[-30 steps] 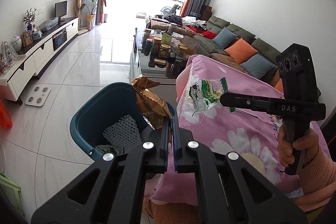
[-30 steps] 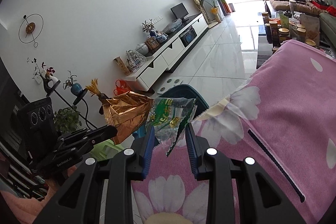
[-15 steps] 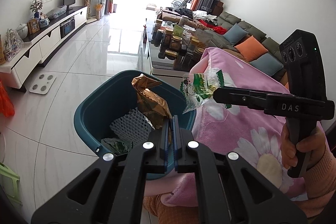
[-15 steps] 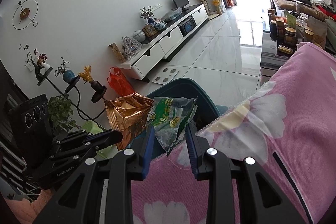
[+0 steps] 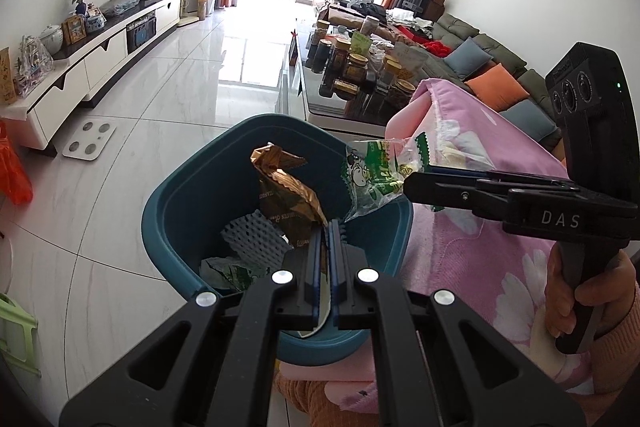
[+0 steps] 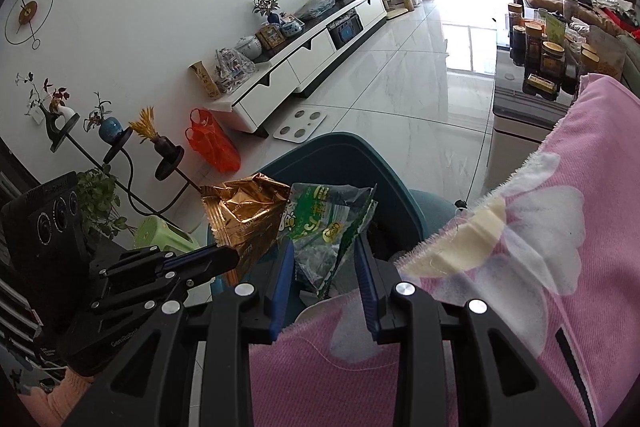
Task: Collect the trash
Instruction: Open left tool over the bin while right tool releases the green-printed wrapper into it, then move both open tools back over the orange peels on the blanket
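Left claw [image 5: 327, 227] clamped on gold wrapper [image 5: 289, 197], right claw [image 6: 325, 259] pinching green wrapper [image 6: 320, 223], both above teal bin [image 5: 188, 195]. Only left view reveals mesh [image 5: 256, 239] inside. Lower and nearer bin than a second ago.

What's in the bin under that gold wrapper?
In the left wrist view, a white foam net and a crumpled green wrapper lie in the bin below the gold wrapper.
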`<state>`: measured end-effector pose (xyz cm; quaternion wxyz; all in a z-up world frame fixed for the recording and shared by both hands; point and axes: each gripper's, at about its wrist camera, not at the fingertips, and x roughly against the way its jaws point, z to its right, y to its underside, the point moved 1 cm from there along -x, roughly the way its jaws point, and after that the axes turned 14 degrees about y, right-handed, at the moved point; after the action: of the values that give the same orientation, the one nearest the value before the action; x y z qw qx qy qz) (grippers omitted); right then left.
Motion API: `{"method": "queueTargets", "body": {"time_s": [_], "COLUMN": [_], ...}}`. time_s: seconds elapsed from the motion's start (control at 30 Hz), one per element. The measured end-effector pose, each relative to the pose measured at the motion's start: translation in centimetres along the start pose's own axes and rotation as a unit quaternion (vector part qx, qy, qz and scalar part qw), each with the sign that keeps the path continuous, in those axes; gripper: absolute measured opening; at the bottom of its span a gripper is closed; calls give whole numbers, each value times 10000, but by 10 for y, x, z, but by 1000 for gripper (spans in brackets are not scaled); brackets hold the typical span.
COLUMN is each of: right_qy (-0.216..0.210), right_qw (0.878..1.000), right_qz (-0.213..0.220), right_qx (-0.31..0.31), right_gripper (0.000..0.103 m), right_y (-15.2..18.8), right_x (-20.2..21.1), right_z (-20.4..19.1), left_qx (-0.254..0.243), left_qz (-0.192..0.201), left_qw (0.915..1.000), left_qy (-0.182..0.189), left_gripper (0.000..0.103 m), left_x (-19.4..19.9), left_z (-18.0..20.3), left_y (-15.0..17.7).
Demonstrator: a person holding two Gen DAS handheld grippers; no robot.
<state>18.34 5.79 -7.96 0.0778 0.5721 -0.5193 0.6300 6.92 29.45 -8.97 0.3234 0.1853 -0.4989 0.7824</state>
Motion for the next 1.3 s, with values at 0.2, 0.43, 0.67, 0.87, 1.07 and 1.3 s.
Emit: {"method": "queueTargets", "body": {"time_s": [0.2,0.43,0.67,0.87,1.07,1.3], "right_qy": [136,168,62,-1,188,633], "right_qw": [9998,9998,9998,9986,9946,9846], "right_qz": [-114,-89,89,457,902,1274], "right_qx": [17,-9,-190,-272,-471,-1014], "right_gripper": [32,35,39,46,50,50], "right_y": [-7,-6,5,23,53,99], "right_x": [-11,-9,12,51,101,158], "right_z": [-1,2,18,36,65,116], "left_qx": [169,417,407,-16,-752,-1469], "left_qz": [-113,-144,9,313,371,29], "left_qw": [9998,9989,9991,9994,9946,9802], "left_qy": [-52,-151,-107,127,612,1325], "left_gripper": [4,9,26,42,50,52], "left_x": [-18,-32,-24,-4,2,-21], "left_z": [-17,-32,-24,12,77,160], "left_y": [-3,-3,-2,-1,4,15]}}
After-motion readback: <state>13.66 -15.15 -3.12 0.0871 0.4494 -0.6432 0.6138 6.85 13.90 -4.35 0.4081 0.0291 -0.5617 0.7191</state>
